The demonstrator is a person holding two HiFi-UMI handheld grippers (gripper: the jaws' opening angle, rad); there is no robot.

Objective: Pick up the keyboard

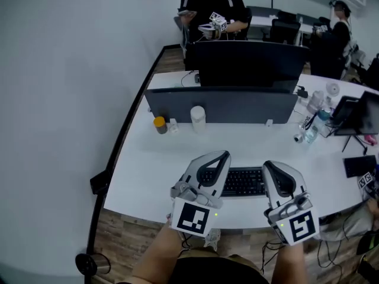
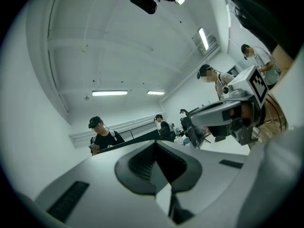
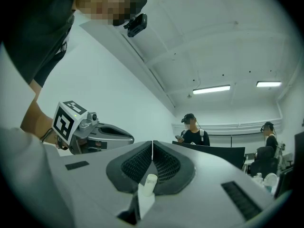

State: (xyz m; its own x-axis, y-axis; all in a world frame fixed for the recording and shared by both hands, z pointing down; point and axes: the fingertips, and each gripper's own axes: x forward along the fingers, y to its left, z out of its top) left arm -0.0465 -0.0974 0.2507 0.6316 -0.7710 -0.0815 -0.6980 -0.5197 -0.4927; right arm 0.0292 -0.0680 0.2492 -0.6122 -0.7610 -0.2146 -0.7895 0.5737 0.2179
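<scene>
1. Our left claw (image 1: pixel 221 155) and right claw (image 1: pixel 270 166) are both shut tight, their two halves pressed together and gripping nothing.
2. The keyboard (image 1: pixel 243 182) lies flat on the white table (image 1: pixel 177 152), close to the front edge, between the two claws.
3. From the head view we see only its middle. The left claw covers its left end and the right claw covers its right end.
4. We cannot tell if either claw touches the keyboard or just hangs above it.
5. The two claw views look out level across the room, at the ceiling, the lights and people far off. The keyboard does not show in them.
6. The table's front edge curves just under the claws, and wood floor shows below it.
7. Behind the keyboard is a wide strip of bare table, up to a long grey panel (image 1: pixel 219 105).
8. A white cup (image 1: pixel 198 117) and a small jar with a yellow lid (image 1: pixel 160 125) stand just before that panel, well apart from the keyboard.
9. Bottles (image 1: pixel 314 123) crowd the far right of the table.
</scene>
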